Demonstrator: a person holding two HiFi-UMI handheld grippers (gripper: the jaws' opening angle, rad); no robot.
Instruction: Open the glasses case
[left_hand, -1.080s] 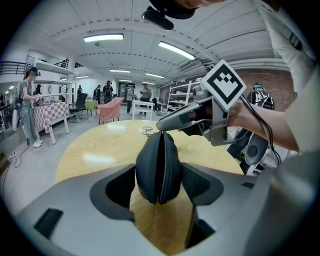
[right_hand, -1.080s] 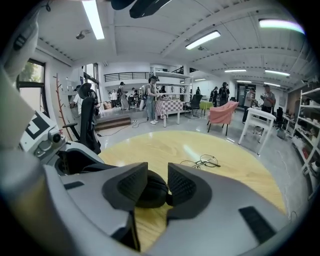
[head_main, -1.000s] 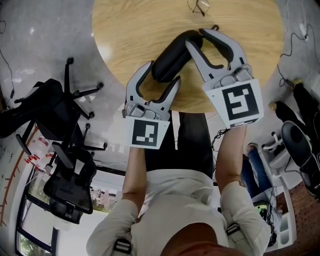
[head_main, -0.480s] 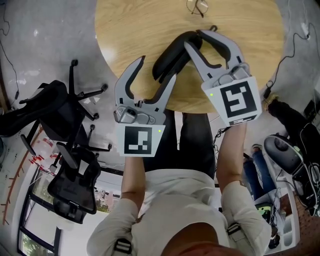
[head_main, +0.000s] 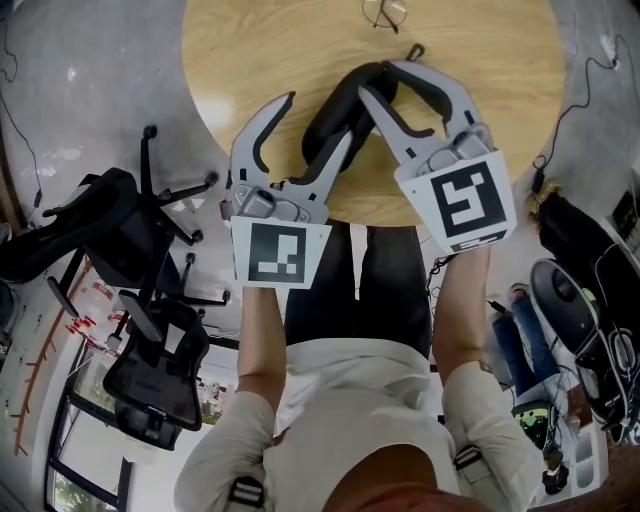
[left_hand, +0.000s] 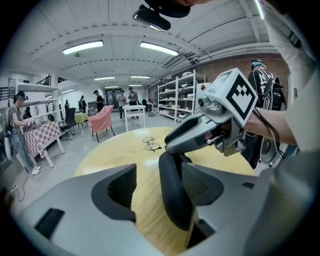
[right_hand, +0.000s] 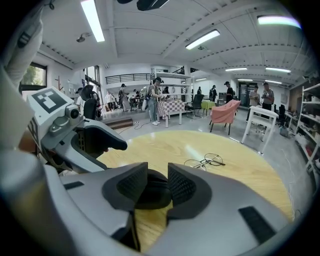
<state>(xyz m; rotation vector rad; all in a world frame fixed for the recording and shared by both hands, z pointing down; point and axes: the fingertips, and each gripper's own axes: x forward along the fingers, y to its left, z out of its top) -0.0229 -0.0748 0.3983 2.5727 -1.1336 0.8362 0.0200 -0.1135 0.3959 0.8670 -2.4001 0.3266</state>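
**Right fingers pinch the glasses case, left fingers spread around its other end**

The right gripper (head_main: 380, 78) has its fingers (right_hand: 185, 187) closed on one end of the black, rounded, hard-shell glasses case (head_main: 335, 105). In the right gripper view, both ribbed pads press against the dark shell from either side. From that pinch the case runs back towards the person and into the gap of the left gripper (head_main: 318, 117).

The left fingers (left_hand: 115, 187) stand wide apart. In the left gripper view the case sits between them. It lies close against the inner pad of the right-hand finger and well apart from the left-hand one. Only one side is met, so these fingers are not gripping it. The case looks closed. No view shows whether its near end rests on the round, light wooden tabletop (head_main: 250, 50) or hangs just above it.

Beyond both sets of fingertips, out in the middle of the tabletop, lies a pair of thin wire-framed eyeglasses (right_hand: 206, 161). They are well apart from the case and from both grippers.

To the outer side of the left fingers, past the tabletop's edge, black office chairs (head_main: 130, 230) stand on the grey floor.
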